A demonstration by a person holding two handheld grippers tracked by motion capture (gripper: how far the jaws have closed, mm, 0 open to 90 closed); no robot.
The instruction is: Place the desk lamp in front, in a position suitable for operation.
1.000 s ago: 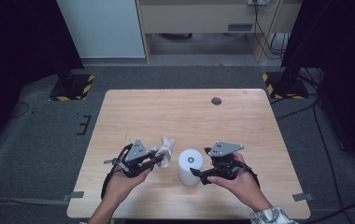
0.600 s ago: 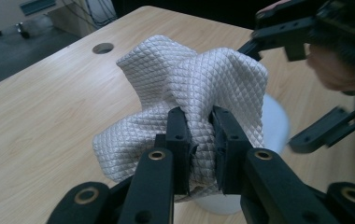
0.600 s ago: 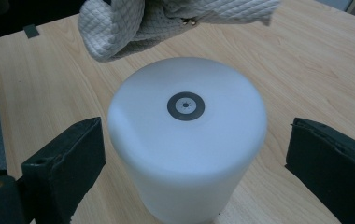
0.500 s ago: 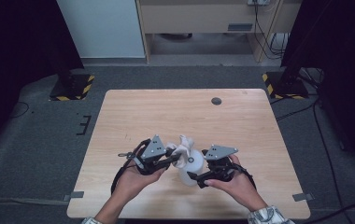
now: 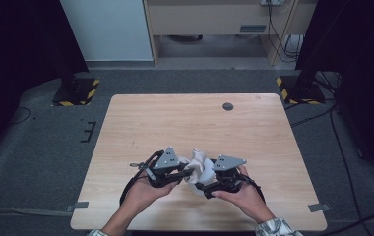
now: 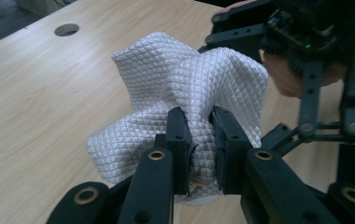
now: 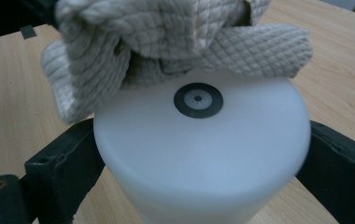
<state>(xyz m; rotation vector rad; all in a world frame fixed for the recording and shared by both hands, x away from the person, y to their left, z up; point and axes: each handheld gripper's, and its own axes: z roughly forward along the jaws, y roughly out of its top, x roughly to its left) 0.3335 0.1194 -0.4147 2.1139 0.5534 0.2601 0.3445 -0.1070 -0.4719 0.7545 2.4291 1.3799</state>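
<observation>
far table (image 5: 195, 118) bare (one small hole (image 5: 228, 106)), cloth (image 5: 199, 166) between hands

A light wooden table (image 5: 175, 118) sits on grey carpet (image 5: 42, 157), a round dark hole (image 5: 228, 106) near its far right corner. Beyond the far edge — a pale cabinet (image 5: 106, 29) and a beige desk (image 5: 209, 19) with dangling cables (image 5: 278, 34). Yellow-black striped stand bases (image 5: 77, 91) flank both far corners — dark curtains at the sides.

Overhead forward-down view; two close jaw-level views sharing the cloth (image 6: 185, 88).
</observation>
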